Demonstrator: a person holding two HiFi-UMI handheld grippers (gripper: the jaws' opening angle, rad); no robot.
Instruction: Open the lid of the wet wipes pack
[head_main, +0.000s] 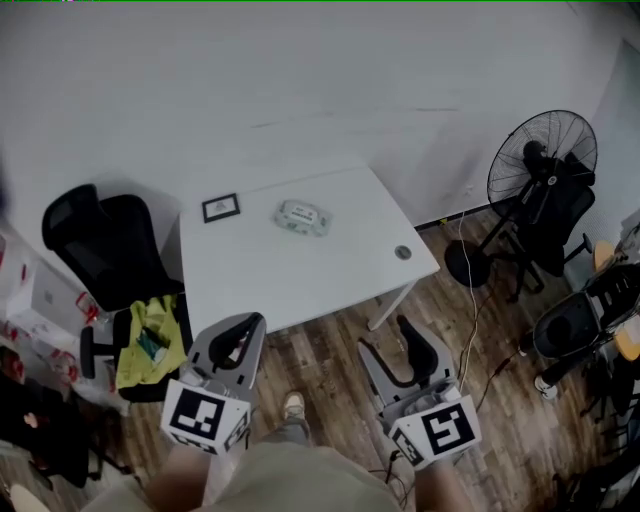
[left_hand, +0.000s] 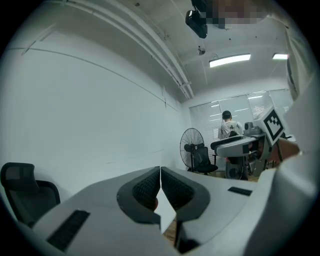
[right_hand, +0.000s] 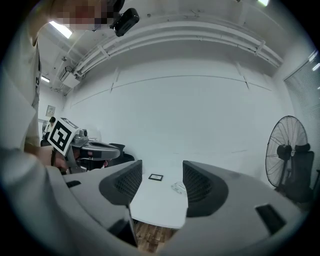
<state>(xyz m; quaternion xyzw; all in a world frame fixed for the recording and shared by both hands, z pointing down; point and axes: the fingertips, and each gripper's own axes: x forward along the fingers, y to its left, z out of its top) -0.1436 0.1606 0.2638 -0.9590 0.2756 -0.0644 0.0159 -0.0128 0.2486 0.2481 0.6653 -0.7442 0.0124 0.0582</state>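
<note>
The wet wipes pack (head_main: 303, 217) lies flat on the white table (head_main: 330, 270), pale with its lid down, toward the far side. In the right gripper view the wet wipes pack (right_hand: 178, 188) shows small and far off between the jaws. My left gripper (head_main: 243, 322) hangs over the floor in front of the table's near edge, shut with nothing in it; its pads (left_hand: 150, 187) meet. My right gripper (head_main: 392, 338) is held beside it, also short of the table, open and empty. Both are well away from the pack.
A small black-framed card (head_main: 221, 207) lies on the table's far left, and a round grommet (head_main: 402, 252) sits near its right edge. A black office chair (head_main: 100, 240) with a yellow cloth (head_main: 145, 342) stands left. A floor fan (head_main: 540, 165) and more chairs stand right.
</note>
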